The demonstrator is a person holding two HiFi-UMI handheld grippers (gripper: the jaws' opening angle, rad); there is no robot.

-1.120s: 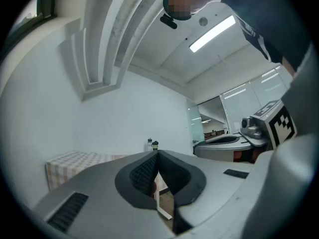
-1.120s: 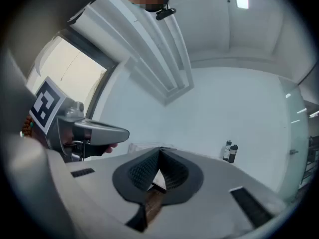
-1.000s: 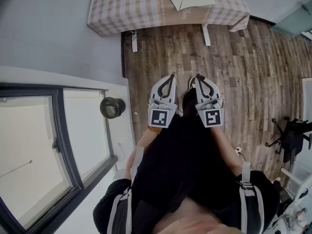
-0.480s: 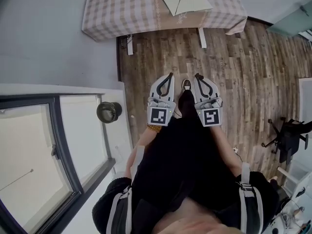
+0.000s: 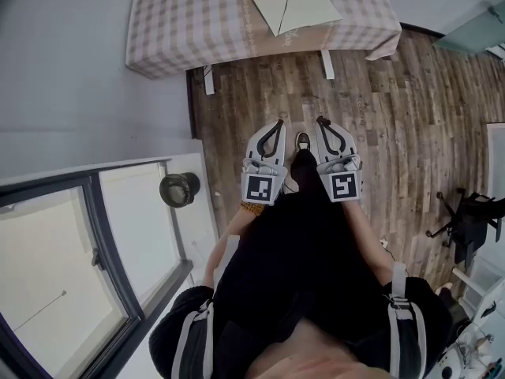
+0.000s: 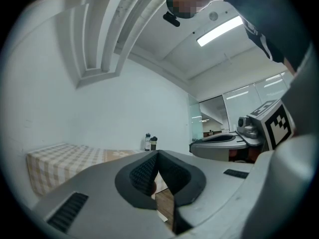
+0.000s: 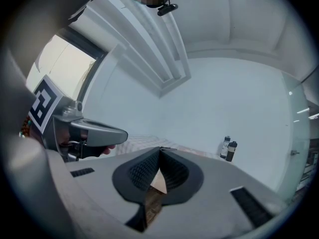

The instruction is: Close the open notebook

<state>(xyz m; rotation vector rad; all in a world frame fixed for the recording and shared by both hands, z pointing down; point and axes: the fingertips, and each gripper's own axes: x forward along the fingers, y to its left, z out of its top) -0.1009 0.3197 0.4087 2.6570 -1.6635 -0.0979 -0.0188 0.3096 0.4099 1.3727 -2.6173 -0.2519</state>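
The open notebook (image 5: 296,8) lies with pale pages spread on a table under a checked cloth (image 5: 197,22), at the top of the head view. Both grippers are held side by side in front of the person's body, well short of the table, over the wood floor. My left gripper (image 5: 276,123) is shut with nothing in it; in its own view the left gripper (image 6: 158,154) has its pads meeting. My right gripper (image 5: 321,121) is likewise shut and empty, and the right gripper (image 7: 160,149) shows closed tips in its own view. The checked cloth (image 6: 60,158) shows low at the left ahead.
Two bottles (image 6: 150,143) stand at the table's far end by the wall. A large window (image 5: 79,251) and a sill with a round dark object (image 5: 180,189) lie left. An office chair (image 5: 465,219) stands right. A shoe (image 5: 302,141) shows between the grippers.
The table and notebook have slid a little lower in the head view as the person steps toward them. Both grippers stay shut, side by side.
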